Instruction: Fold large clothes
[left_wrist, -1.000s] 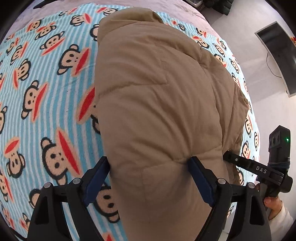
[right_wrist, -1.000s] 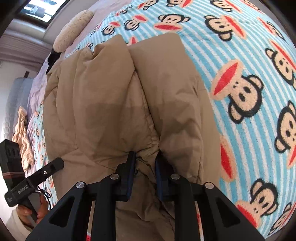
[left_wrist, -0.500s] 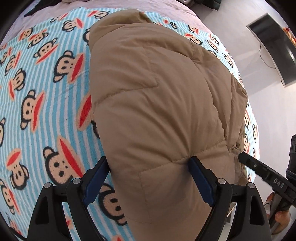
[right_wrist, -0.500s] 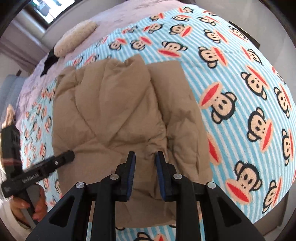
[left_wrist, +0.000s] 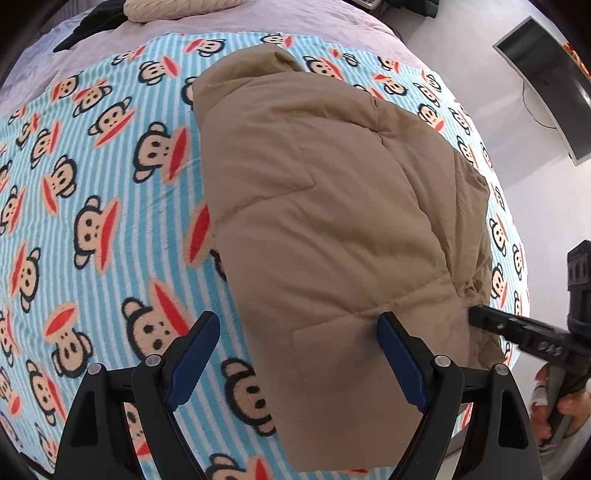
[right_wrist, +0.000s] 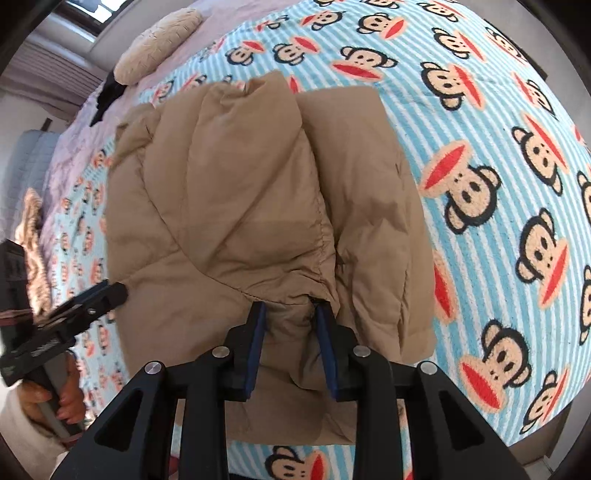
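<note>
A tan padded jacket (left_wrist: 332, 206) lies folded lengthwise on a monkey-print blanket (left_wrist: 92, 221). My left gripper (left_wrist: 295, 325) hovers over the jacket's near left edge, wide open, one finger above the blanket and the other above the fabric. In the right wrist view the jacket (right_wrist: 240, 192) shows two folded-in halves meeting at a seam. My right gripper (right_wrist: 291, 314) is over the near end of that seam. Its jaws are opening, with a bunched fold lying loose between them and the pads off it. Each gripper also shows at the other view's edge: right gripper (left_wrist: 517, 332), left gripper (right_wrist: 85, 302).
The blanket (right_wrist: 498, 147) covers a bed with a lilac sheet. A cream pillow (right_wrist: 159, 44) and a dark garment (left_wrist: 92, 26) lie at the far end. A dark screen (left_wrist: 546, 85) stands by the wall at right. A person's hand (right_wrist: 55, 398) holds the left gripper's handle.
The right jaws have spread apart and let go of the fold they pinched. Both grippers have risen a little off the jacket. The left jaws stay equally wide.
</note>
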